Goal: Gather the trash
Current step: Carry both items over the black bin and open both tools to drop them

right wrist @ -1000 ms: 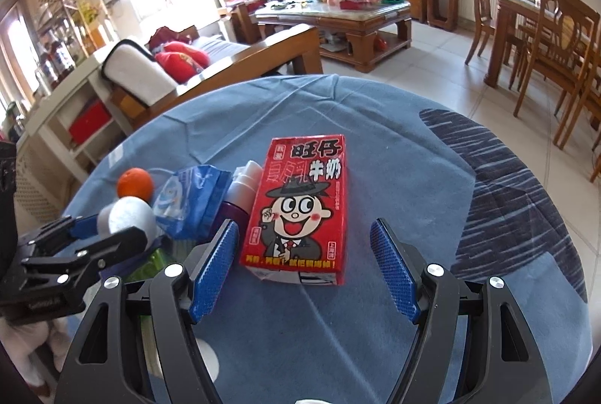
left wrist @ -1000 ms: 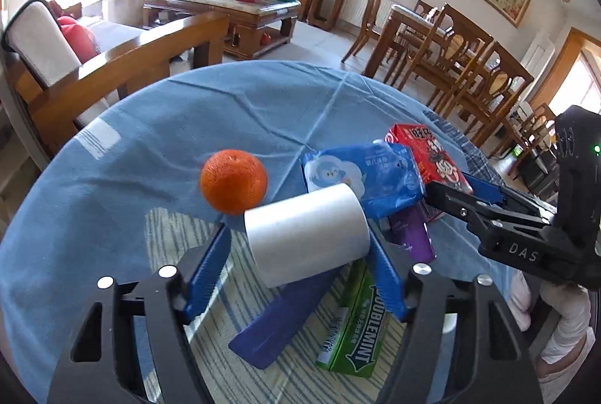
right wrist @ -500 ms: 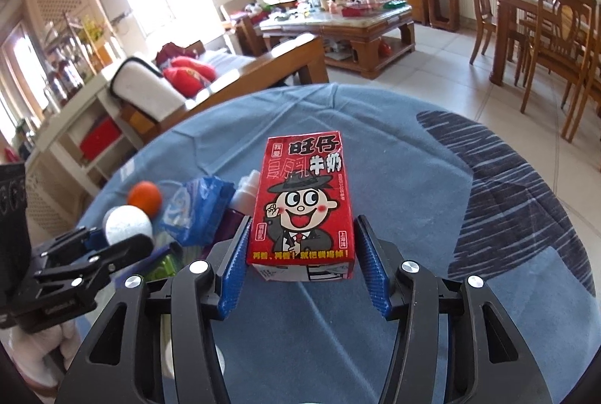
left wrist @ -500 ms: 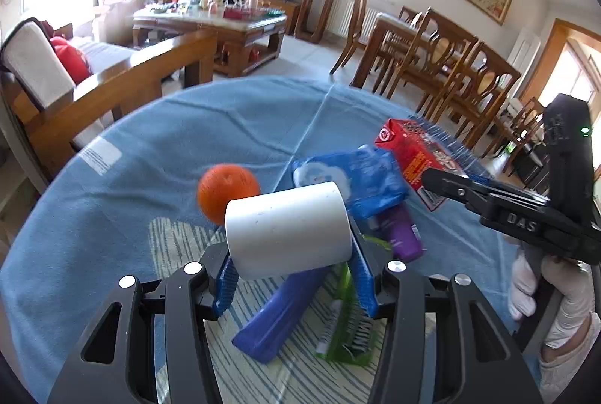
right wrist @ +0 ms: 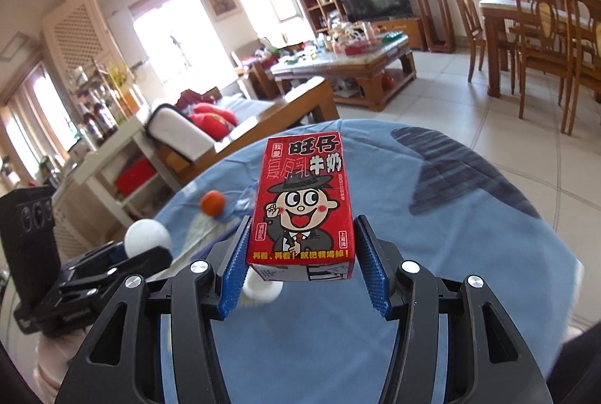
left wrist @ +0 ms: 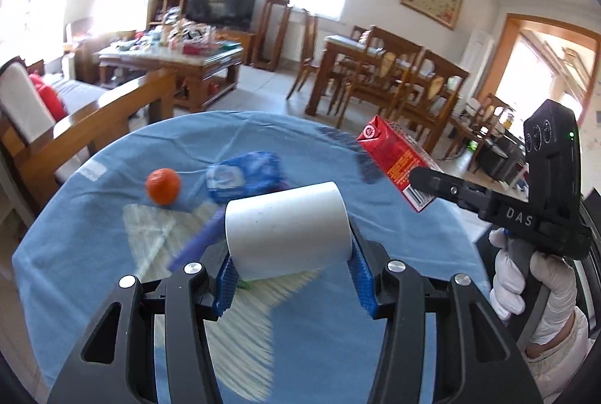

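A white paper roll [left wrist: 287, 229] is gripped between the blue ridged pads of the left gripper [left wrist: 293, 272]. The roll lies sideways across the jaws, which are about half closed and pressed on its two flat ends. It is smooth and round like a tube, and it is held up above the table [left wrist: 94, 223].

A red milk carton [right wrist: 302, 205] is squeezed between the blue pads of the right gripper [right wrist: 302, 269], also about half closed. The carton is a flat-sided box with a cartoon face and it is tilted up at 12 o'clock from the jaws, off the table.

The table is round and covered with a soft blue cloth. On it, an orange [left wrist: 163, 180] is seen at 10 o'clock from the paper roll, round and bumpy. A shiny blue packet [left wrist: 244, 175] lies just beside the orange, at 11 o'clock from the roll. A white glove [left wrist: 526, 291] is worn on the hand holding the right gripper.
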### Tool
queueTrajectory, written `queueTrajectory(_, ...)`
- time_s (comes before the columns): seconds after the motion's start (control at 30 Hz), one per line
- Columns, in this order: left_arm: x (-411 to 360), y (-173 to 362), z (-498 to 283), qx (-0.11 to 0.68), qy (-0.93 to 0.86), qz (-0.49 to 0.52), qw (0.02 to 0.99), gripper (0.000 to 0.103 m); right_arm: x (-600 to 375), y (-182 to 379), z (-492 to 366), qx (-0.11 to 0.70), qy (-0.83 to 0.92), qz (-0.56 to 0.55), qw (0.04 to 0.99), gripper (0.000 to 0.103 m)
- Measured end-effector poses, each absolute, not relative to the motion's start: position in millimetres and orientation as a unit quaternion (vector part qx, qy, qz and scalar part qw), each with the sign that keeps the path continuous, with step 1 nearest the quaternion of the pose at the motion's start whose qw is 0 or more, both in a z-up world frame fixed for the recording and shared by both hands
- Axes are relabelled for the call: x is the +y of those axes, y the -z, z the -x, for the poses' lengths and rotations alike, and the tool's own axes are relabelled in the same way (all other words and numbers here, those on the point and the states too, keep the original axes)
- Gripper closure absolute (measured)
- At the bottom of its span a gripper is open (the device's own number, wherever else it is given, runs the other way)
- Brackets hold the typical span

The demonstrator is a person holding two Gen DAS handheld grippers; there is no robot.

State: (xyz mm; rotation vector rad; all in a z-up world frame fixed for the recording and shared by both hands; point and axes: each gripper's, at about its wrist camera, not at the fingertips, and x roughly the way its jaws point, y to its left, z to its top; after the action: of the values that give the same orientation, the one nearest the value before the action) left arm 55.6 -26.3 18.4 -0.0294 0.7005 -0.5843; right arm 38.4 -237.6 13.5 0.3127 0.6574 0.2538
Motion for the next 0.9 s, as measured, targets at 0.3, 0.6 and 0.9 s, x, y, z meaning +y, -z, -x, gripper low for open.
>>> queueTrajectory(0.3, -104, -26, 7, 0.320, 0.359, -0.019, 0.876, 0.052, -292, -40, 76, 0.290, -0.086, -0.154, 0.941, 0.050)
queueTrajectory(0.6, -216, -23, 58, 0.309, 0.458, -0.062, 0.831, 0.052, -383, -44, 183, 0.269, 0.000, -0.175, 0.947, 0.050)
queueTrajectory(0.9, -303, -3, 87, 0.318, 0.529, -0.087, 0.782, 0.052, -485, -17, 264, 0.266, 0.092, -0.221, 0.934, 0.050)
